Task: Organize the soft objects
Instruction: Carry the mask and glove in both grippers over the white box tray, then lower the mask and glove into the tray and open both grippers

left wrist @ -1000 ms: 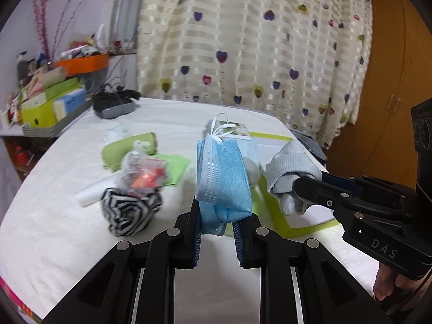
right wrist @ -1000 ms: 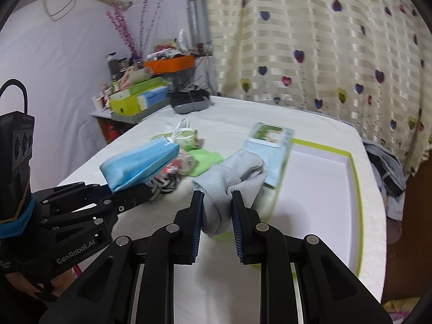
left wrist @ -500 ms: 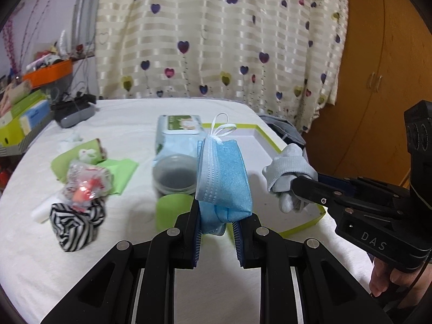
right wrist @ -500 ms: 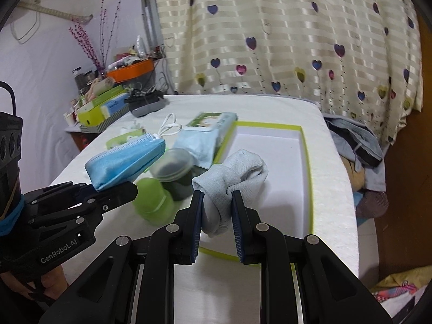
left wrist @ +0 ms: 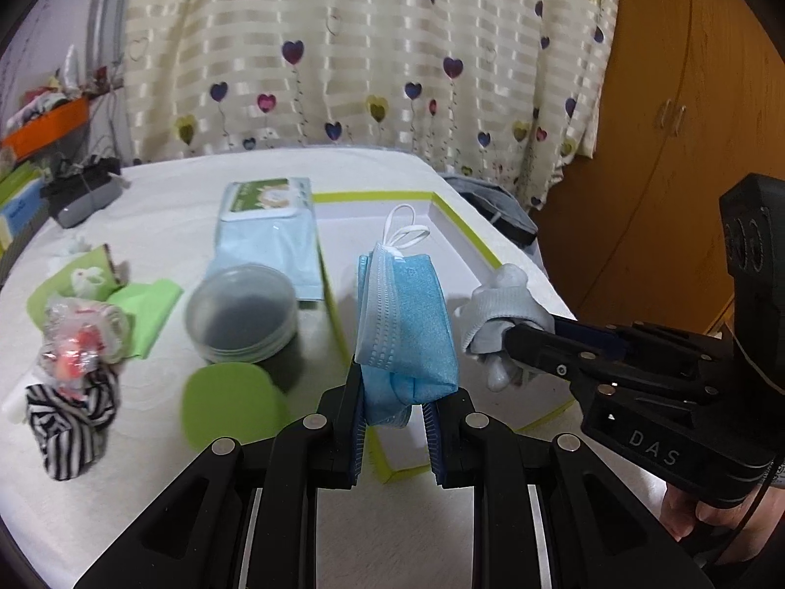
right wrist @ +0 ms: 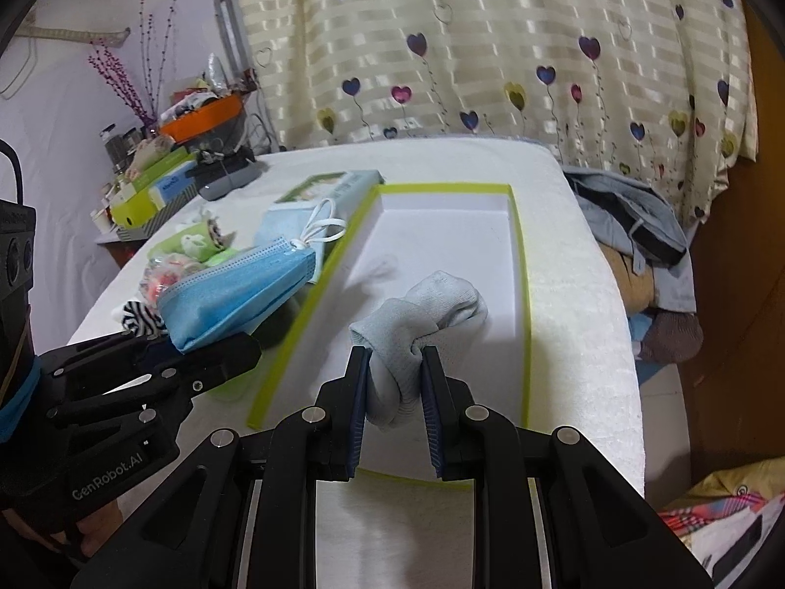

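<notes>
My left gripper point(left wrist: 395, 392) is shut on a folded blue face mask point(left wrist: 407, 324) with white ear loops, held above the near left edge of a white tray with a lime-green rim point(left wrist: 485, 250). My right gripper point(right wrist: 392, 378) is shut on a rolled grey sock point(right wrist: 422, 314), held over the tray's point(right wrist: 520, 265) near end. In the left wrist view the right gripper point(left wrist: 510, 338) and the sock point(left wrist: 495, 309) hang to the right of the mask. From the right wrist camera the left gripper point(right wrist: 245, 343) and the mask point(right wrist: 235, 294) sit left of the tray.
On the white bedspread left of the tray lie a wet-wipes pack point(left wrist: 267, 240), a round lidded container point(left wrist: 243, 314), a green disc point(left wrist: 230, 405), a striped sock ball point(left wrist: 71, 417), a crinkly wrapped item point(left wrist: 81, 338) and green cloths point(left wrist: 147, 309). Clothes point(right wrist: 633, 226) are piled past the bed's right edge.
Both grippers have swung right and slightly down with their loads, from over the cluttered bedspread to above the tray. Each grip is unchanged.
</notes>
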The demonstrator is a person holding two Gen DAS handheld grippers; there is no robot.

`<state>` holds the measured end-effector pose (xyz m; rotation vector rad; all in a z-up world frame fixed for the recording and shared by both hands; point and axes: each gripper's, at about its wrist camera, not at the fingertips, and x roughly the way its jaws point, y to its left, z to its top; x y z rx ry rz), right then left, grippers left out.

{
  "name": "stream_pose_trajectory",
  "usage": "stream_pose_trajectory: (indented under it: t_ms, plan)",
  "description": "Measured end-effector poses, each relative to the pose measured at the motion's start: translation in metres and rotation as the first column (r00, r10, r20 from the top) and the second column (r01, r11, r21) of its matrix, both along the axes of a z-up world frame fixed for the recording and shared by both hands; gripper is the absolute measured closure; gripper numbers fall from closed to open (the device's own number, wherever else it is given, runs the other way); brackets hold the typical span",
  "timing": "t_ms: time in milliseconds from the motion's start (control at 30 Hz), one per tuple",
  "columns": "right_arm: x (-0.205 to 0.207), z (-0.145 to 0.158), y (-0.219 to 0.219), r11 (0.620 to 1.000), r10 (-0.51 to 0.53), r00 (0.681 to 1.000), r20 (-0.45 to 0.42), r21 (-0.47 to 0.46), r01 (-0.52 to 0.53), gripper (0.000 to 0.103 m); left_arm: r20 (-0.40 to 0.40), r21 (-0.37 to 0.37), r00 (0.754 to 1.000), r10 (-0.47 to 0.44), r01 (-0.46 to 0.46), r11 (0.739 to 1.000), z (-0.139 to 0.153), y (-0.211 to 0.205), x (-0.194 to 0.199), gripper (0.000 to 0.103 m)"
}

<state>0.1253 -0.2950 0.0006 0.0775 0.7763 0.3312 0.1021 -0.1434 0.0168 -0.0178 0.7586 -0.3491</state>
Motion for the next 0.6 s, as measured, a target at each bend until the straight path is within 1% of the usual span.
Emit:
stream_pose_trajectory:
  t_ms: [300, 433, 533, 567, 600]
  plan:
    - [0.014, -0.017, -0.012, 0.999, -0.029, 0.998, -0.052, -0.016, 0.028, 0.081, -0.038, 0.001, 0.998, -0.042, 0.042, 0.999, -0.017, -0.015, 0.015, 0.084]
    - [0.016, -0.019, -0.012, 0.999, -0.038, 0.997, -0.062, -0.031, 0.036, 0.078, -0.05, 0.003, 0.997, -0.064, 0.064, 0.998, -0.021, -0.021, 0.019, 0.083]
    - [0.016, -0.02, -0.013, 0.998, -0.044, 0.997, -0.069, -0.042, 0.041, 0.069, -0.059, 0.001, 0.995, -0.075, 0.075, 0.997, -0.023, -0.023, 0.021, 0.082]
    - [0.015, -0.019, -0.014, 0.998, -0.045, 0.997, -0.066, -0.044, 0.042, 0.063, -0.059, 0.003, 0.995, -0.077, 0.077, 0.997, -0.024, -0.024, 0.021, 0.08]
    - [0.014, -0.019, -0.015, 0.998, -0.048, 0.997, -0.064, -0.047, 0.045, 0.061, -0.06, 0.003, 0.995, -0.078, 0.078, 0.997, -0.024, -0.024, 0.021, 0.079]
